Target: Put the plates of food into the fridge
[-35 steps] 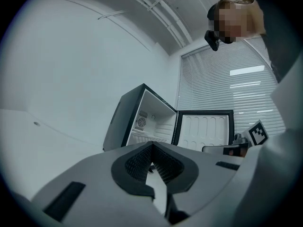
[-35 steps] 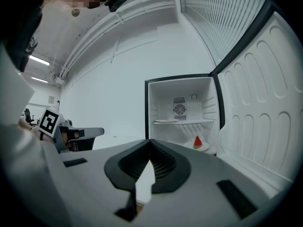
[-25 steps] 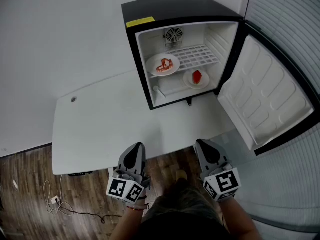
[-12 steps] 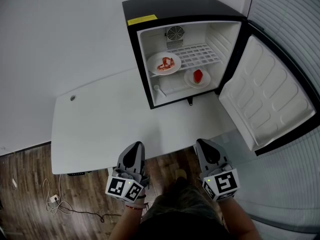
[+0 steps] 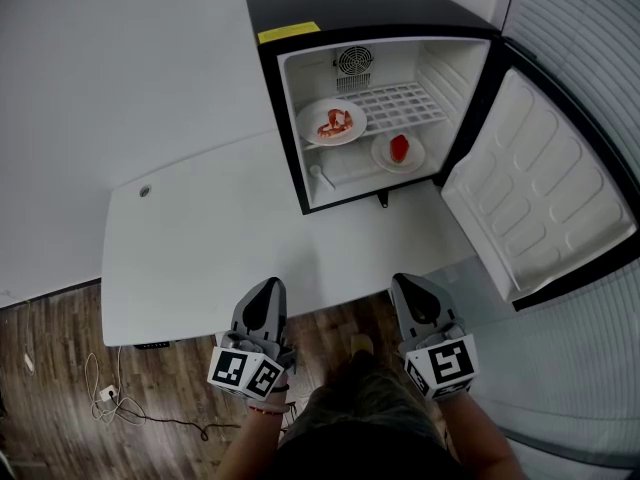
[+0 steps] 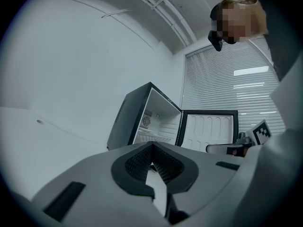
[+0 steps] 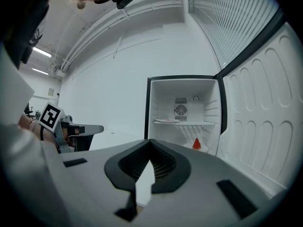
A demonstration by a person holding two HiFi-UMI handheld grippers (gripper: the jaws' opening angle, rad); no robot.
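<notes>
Little has moved: only the head camera has shifted a touch, and the 2 plates stay inside the fridge [image 5: 300, 13], the upper plate [image 5: 331, 122] at the left of the wire shelf [image 5: 410, 103] and the lower plate [image 5: 398, 152] on the floor beneath it. The left tongs [image 5: 266, 290] and right tongs [image 5: 415, 284] hang at the near edge of the surface [image 5: 220, 238], both pressed together and empty. The door [image 5: 540, 183] stands wide open. The plates look stiff, smooth and breakable, with loose food on top, so I'd pinch the rim and keep them level.

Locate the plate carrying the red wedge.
Head view: the small plate lies on the fridge floor, below the wire shelf, right of the larger plate.
</notes>
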